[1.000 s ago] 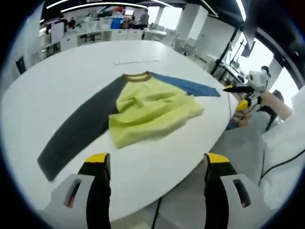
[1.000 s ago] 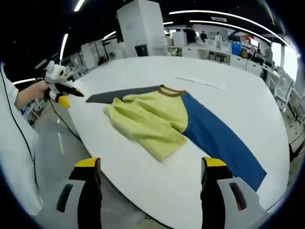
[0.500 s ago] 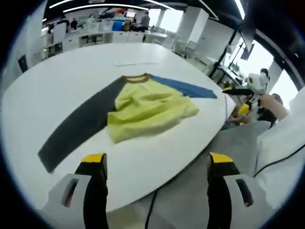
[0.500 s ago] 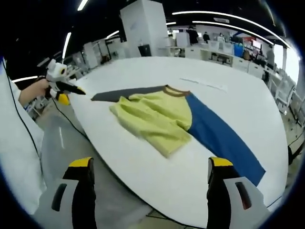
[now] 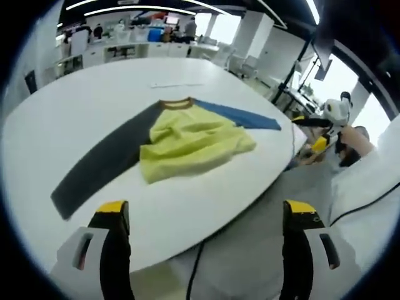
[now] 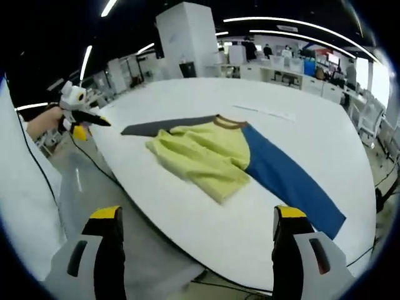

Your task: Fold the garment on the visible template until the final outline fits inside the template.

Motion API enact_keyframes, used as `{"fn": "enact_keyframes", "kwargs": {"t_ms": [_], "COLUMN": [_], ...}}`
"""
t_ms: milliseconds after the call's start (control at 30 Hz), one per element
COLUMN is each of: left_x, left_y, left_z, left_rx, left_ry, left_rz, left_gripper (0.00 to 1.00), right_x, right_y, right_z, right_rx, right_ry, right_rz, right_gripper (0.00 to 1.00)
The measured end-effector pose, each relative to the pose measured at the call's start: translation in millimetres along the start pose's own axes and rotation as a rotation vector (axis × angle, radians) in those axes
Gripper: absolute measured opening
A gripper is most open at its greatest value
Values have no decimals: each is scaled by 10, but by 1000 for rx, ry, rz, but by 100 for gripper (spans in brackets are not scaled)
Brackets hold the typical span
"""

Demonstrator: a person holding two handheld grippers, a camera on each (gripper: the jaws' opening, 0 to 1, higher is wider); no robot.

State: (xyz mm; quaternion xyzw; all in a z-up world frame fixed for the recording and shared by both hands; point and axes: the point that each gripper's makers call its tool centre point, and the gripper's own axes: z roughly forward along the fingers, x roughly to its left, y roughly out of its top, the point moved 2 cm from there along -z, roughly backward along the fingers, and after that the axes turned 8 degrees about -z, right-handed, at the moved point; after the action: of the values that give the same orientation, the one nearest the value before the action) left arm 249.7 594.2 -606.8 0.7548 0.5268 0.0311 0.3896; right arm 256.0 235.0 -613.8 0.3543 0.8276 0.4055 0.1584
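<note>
Change: both cameras have drawn back from the round white desk [image 5: 187,215]; garment unmoved.
Garment: yellow long-sleeved shirt [image 6: 209,156], grey and blue sleeves spread, mid-desk, rumpled.
Left hand-held gripper [image 5: 206,219]: jaws apart, empty.
Right hand-held gripper [image 6: 197,222]: jaws apart, empty.
Meaning: folding looks unfinished.

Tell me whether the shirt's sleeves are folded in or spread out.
Spread out. The dark grey sleeve and the blue sleeve lie straight out on the white table, while the yellow body is rumpled.

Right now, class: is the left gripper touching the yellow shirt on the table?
Apart. In the left gripper view, the left gripper has open fingers near the table edge, with bare white tabletop between them and the shirt.
</note>
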Motion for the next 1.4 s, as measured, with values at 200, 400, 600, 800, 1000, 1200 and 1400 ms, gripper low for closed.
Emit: {"fn": "enact_keyframes", "kwargs": {"t_ms": [200, 400, 600, 800, 1000, 1200, 1400], "left_x": [-40, -42, -60, -85, -56, -54, -47], "left_y": [-50, -36, -45, -45, -52, -46, -39], "left_z": [0, -11, -5, -30, -43, -29, -13], "left_rx": [14, 9, 12, 7, 8, 6, 9], "left_ry": [-5, 1, -2, -5, 2, 5, 9], "left_rz": [-6, -1, -1, -2, -3, -4, -1], "left_gripper": [100, 100, 100, 100, 100, 100, 99], "right_x": [-7, 21, 35, 41, 53, 45, 32], "right_y": [-8, -7, -12, -33, -34, -42, -45], "right_z": [-10, 4, 19, 35, 45, 45, 43], "right_rx": [-3, -8, -10, -12, -13, -9, -7], "right_ry": [-4, 3, 6, 10, 13, 13, 11], "right_rz": [8, 17, 19, 30, 33, 35, 41], "right_gripper": [100, 100, 100, 100, 100, 99, 98]}}
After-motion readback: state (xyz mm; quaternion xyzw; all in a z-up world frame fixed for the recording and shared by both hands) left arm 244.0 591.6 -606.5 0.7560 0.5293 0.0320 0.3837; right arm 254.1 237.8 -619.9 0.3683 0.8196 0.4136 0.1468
